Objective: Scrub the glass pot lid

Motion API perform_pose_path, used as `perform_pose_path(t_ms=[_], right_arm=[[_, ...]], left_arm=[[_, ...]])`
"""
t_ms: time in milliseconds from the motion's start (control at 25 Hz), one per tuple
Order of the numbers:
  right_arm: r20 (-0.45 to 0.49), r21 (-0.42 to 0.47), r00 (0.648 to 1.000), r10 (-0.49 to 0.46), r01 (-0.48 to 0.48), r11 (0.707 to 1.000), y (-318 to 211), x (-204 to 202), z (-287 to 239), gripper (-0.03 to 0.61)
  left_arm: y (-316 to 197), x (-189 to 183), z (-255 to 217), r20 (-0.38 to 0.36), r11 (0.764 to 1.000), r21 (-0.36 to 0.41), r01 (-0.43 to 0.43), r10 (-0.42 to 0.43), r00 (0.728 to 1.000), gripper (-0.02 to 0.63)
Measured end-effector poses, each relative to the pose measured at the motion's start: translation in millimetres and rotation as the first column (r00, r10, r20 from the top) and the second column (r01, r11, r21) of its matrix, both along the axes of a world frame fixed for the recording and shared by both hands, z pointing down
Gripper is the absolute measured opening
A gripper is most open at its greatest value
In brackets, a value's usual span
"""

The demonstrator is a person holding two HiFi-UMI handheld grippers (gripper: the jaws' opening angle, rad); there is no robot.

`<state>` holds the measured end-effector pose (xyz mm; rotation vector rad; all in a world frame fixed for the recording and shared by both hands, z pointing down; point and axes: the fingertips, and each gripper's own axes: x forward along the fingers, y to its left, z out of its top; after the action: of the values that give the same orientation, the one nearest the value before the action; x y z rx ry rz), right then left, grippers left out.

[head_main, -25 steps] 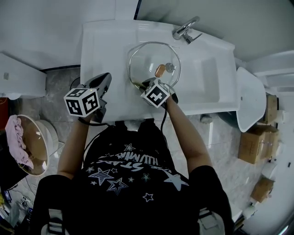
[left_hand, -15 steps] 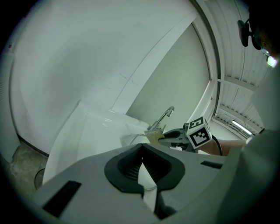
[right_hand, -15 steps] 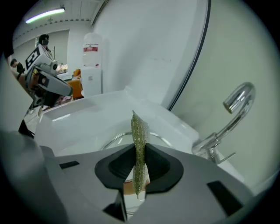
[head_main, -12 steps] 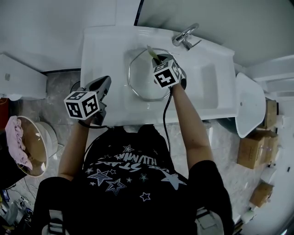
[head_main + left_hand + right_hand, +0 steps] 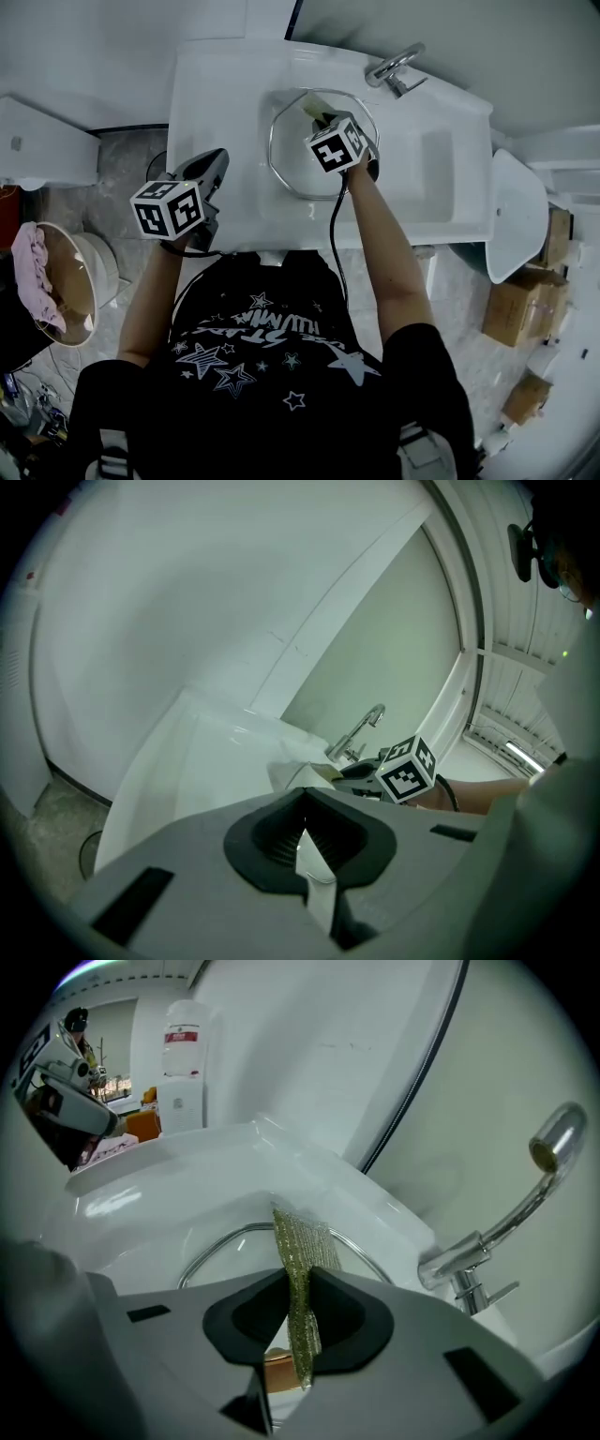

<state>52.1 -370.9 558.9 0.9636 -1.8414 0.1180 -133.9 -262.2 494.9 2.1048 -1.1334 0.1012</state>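
Note:
The glass pot lid (image 5: pixel 282 167) lies flat in the white sink (image 5: pixel 422 164), and its metal rim (image 5: pixel 212 1250) shows in the right gripper view. My right gripper (image 5: pixel 319 119) is over the lid's far side, shut on a yellow-green scouring pad (image 5: pixel 301 1255) that stands up between the jaws. The pad's free end (image 5: pixel 312 104) points at the sink's back wall. The lid's brown knob (image 5: pixel 276 1371) peeks out under the jaws. My left gripper (image 5: pixel 217 160) hovers over the sink's left ledge, apart from the lid, jaws together with nothing in them (image 5: pixel 302 804).
A chrome faucet (image 5: pixel 397 67) stands at the sink's back right, close to the right gripper. A basin with a pink cloth (image 5: pixel 39 277) sits on the floor at left. A white tub (image 5: pixel 517 211) and cardboard boxes (image 5: pixel 516 307) stand at right.
My right gripper has carried the pad from the lid's near edge across to its far side. The left gripper has stayed where it was.

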Motion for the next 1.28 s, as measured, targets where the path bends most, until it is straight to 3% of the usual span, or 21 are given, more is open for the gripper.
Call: perform_pose_path(t_ms=[600, 760, 920, 1280], right_arm=[[0.047, -0.015, 0.994, -0.098, 0.099, 0.995, 57, -29, 19, 0.066], [0.041, -0.018, 0.984, -0.173, 0.174, 0.985, 77, -35, 25, 0.066], [0.085, -0.075, 0.974, -0.212, 0.218, 0.973, 104, -43, 34, 0.066], [0.080, -0.176, 0.980, -0.182, 0.194, 0.965, 151, -14, 61, 0.066]], left_arm=[[6, 12, 1, -0.006, 0.999, 0.003, -0.034, 0.034, 0.999, 0.008], [13, 12, 3, -0.007, 0.999, -0.002, -0.033, 0.033, 0.999, 0.008], [20, 12, 5, -0.009, 0.999, -0.006, -0.038, 0.038, 0.999, 0.008], [31, 22, 4, -0.009, 0.997, -0.007, -0.073, 0.073, 0.997, 0.008]])
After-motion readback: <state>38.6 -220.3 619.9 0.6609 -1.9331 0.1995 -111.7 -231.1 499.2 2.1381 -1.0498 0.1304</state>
